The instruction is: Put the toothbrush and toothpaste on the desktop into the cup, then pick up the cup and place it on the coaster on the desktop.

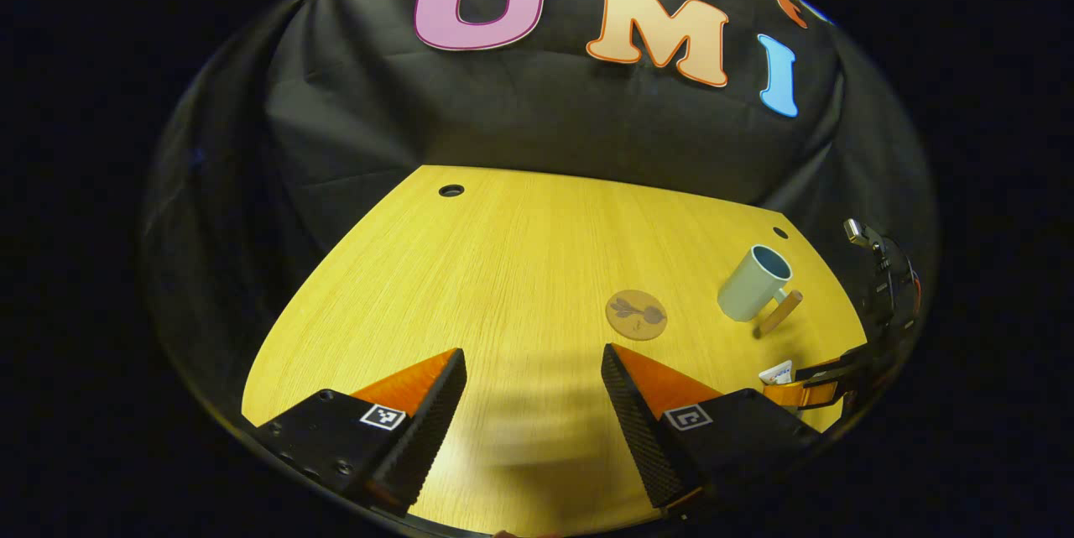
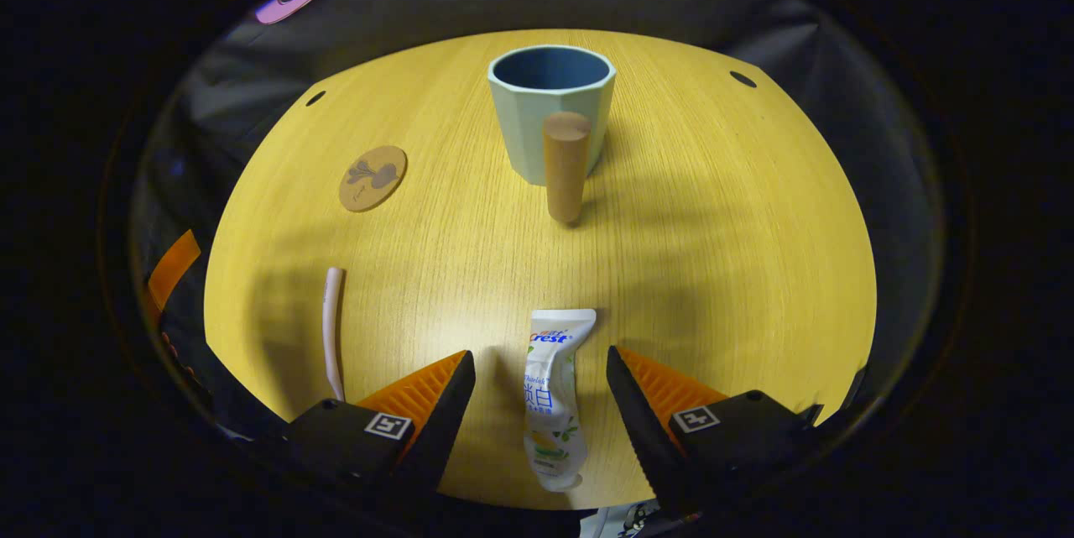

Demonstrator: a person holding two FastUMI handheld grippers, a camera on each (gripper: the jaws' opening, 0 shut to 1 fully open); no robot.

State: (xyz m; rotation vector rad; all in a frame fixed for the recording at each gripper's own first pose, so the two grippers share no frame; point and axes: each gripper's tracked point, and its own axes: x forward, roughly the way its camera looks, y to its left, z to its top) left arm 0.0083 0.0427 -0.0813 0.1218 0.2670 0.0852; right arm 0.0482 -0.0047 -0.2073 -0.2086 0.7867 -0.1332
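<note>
Yellow wood-grain desktop [image 2: 713, 269], black cloth wall behind. Right gripper [image 2: 541, 383] hangs low over the near edge, jaws spread wide, nothing clamped; the toothpaste [image 2: 554, 404] lies flat on the desktop in the gap between its fingers, touching neither, crimped end toward the cup. The tube is white with a printed logo and leaf-and-fruit artwork near the cap end; lettering left unread. Toothbrush [image 2: 333, 328], pale and slightly curved, lies flat left of the tube, its near end hidden behind the right gripper's left finger. Cup [image 2: 551, 114] stands upright farther back, pale green outside, dark blue inside, faceted walls, with a brown wooden peg handle [image 2: 565, 167] pointing toward the right gripper. Coaster [image 2: 373, 177], a round brown disc with a dark plant motif, lies flat left of the cup, well apart from it. Left gripper [image 1: 533, 404] hovers over bare desktop, fingers released and wide apart, holding nothing; small square black-and-white markers sit on both grippers' finger mounts.
</note>
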